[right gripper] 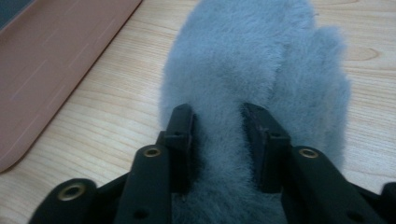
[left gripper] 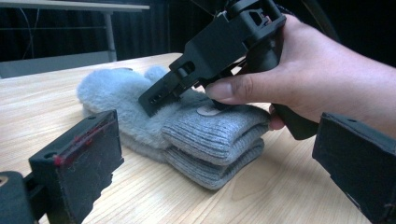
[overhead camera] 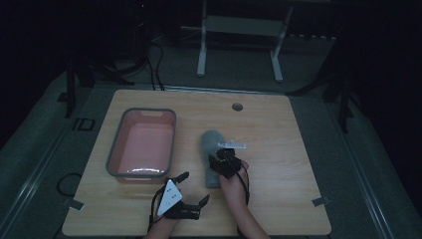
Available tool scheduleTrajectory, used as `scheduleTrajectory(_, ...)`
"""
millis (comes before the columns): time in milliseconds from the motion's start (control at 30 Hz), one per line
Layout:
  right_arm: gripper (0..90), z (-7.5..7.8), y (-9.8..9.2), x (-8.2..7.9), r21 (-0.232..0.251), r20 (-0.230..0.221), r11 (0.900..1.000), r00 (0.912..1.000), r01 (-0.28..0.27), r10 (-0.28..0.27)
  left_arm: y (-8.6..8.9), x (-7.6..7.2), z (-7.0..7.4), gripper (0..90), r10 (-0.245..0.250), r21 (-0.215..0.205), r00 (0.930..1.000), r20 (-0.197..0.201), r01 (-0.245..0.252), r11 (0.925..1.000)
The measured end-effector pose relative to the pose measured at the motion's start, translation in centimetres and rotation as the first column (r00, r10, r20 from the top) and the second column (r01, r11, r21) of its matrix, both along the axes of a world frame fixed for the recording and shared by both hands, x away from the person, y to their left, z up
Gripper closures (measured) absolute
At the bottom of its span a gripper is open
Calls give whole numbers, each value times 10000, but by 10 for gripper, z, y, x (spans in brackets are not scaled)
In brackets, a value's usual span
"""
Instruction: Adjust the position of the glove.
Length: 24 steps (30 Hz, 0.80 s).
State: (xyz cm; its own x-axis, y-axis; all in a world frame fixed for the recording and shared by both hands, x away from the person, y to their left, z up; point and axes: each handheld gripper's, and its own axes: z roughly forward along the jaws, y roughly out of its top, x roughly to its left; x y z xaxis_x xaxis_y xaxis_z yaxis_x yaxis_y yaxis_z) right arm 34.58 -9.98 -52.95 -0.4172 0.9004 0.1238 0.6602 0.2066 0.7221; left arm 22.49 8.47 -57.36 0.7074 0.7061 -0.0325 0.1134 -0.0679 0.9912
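— Dark room all around, isn't it? What is sitting at the back?

— Beyond the wooden table (overhead camera: pixel 278 124) a white metal frame (overhead camera: pixel 239 30) is standing on the grey floor, and black cables (overhead camera: pixel 154 64) are trailing down toward the table's far left corner. A small round hole (overhead camera: pixel 237 106) is showing near the table's far edge.

— How are the hands lying?

— Both forearms are coming in from the near edge. The left gripper (overhead camera: pixel 191 186) is resting low near that edge, pointing to the right across the table, with its jaws standing wide apart and nothing between them. The right hand (left gripper: pixel 317 79) is wrapping the handle of the right gripper (right gripper: pixel 217 116), which is tilting forward and down, thumb pressing along its side.

— And that gripper's jaws?

— They are parted and pushing down into the fluffy top of the grey mitten (right gripper: pixel 261 60), one jaw on each side of a ridge of fur. Whether the pads are pinching it I cannot tell.

— Where is the mitten lying?

— Flat on the table near its middle, just right of the bin, ribbed cuff toward the person; it is looking like two stacked layers.

— The bin?

— A pink bin (overhead camera: pixel 115 149) with a grey rim is sitting left of the mitten, nothing inside.
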Motion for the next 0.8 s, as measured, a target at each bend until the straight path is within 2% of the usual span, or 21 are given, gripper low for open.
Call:
scheduleTrajectory(100, 609, 3, -1, -1, 17, 20, 10000, 10000, -93, 93, 0, 0, 0, 18, 39, -18, 10000, 10, -39, 10000)
scheduleTrajectory(133, 646, 15, -8, -2, 345, -52, 9989, 9995, -322, 324, 0, 1, 0, 18, 23, -64, 10000, -58, -23, 10000)
scheduleTrajectory(167, 631, 20, -12, -2, 502, -47, 9977, 9989, -465, 468, 0, 1, 0, 18, 23, -64, 10000, -58, -23, 10000)
scheduleTrajectory(233, 562, 29, -20, -3, 671, 401, 9936, 9953, -905, 880, -1, 0, 0, 18, -3, 63, 10000, 66, 2, 10000)
scheduleTrajectory(267, 565, 33, -23, -3, 681, 529, 9916, 9929, -1097, 1062, -1, -1, 0, 18, 11, 134, 9999, 105, -12, 9999)
scheduleTrajectory(300, 527, 36, -27, -3, 665, 625, 9888, 9896, -1339, 1298, -2, -1, 0, 18, 47, 165, 9999, 110, -49, 9999)
scheduleTrajectory(333, 493, 38, -31, -2, 567, 891, 9859, 9844, -1573, 1520, -3, -1, 1, 18, 62, 249, 9999, -108, -59, 9997)
scheduleTrajectory(367, 488, 40, -35, -2, 540, 958, 9838, 9816, -1707, 1651, -3, 0, 2, 18, 14, 153, 9991, -428, -8, 9999)
scheduleTrajectory(400, 474, 42, -40, -1, 610, 948, 9816, 9800, -1810, 1748, -3, 0, 2, 18, 14, 153, 9991, -428, -8, 9999)
scheduleTrajectory(433, 444, 43, -45, 0, 597, 921, 9813, 9798, -1832, 1774, -3, 0, 6, 18, 2, -14, 9955, -949, -3, 10000)
scheduleTrajectory(467, 387, 44, -49, 2, 534, 813, 9802, 9792, -1906, 1860, -4, 1, 9, 29, -8, -29, 9931, -1169, 4, 10000)
scheduleTrajectory(500, 372, 45, -54, 5, 567, 688, 9761, 9761, -2100, 2060, -4, 1, 12, 48, -3, 89, 9915, -1299, 15, 10000)
scheduleTrajectory(533, 355, 46, -60, 6, 534, 756, 9728, 9723, -2253, 2211, -4, 2, 16, 48, -14, 127, 9901, -1402, 32, 9999)
scheduleTrajectory(600, 202, 48, -71, 9, 715, 723, 9660, 9672, -2484, 2434, -4, 4, 24, 47, -69, 12, 9876, -1571, 72, 10000)
scheduleTrajectory(633, 127, 49, -77, 11, 828, 565, 9556, 9586, -2830, 2790, -4, 4, 24, 48, -69, 12, 9876, -1571, 72, 10000)
scheduleTrajectory(667, 135, 50, -82, 12, 824, 500, 9506, 9539, -2991, 2958, -6, 10, 35, 47, -78, 86, 9847, -1738, 94, 9999)
scheduleTrajectory(733, 118, 52, -91, 13, 799, 576, 9478, 9507, -3087, 3048, -9, 16, 46, 48, -48, 282, 9841, -1775, 100, 9996)
scheduleTrajectory(767, 129, 53, -95, 13, 906, 773, 9434, 9467, -3191, 3128, -11, 20, 52, 48, -37, 420, 9830, -1837, 116, 9991)
scheduleTrajectory(800, 151, 54, -100, 12, 858, 1254, 9416, 9411, -3256, 3140, -14, 26, 58, 48, -29, 573, 9807, -1956, 144, 9983)
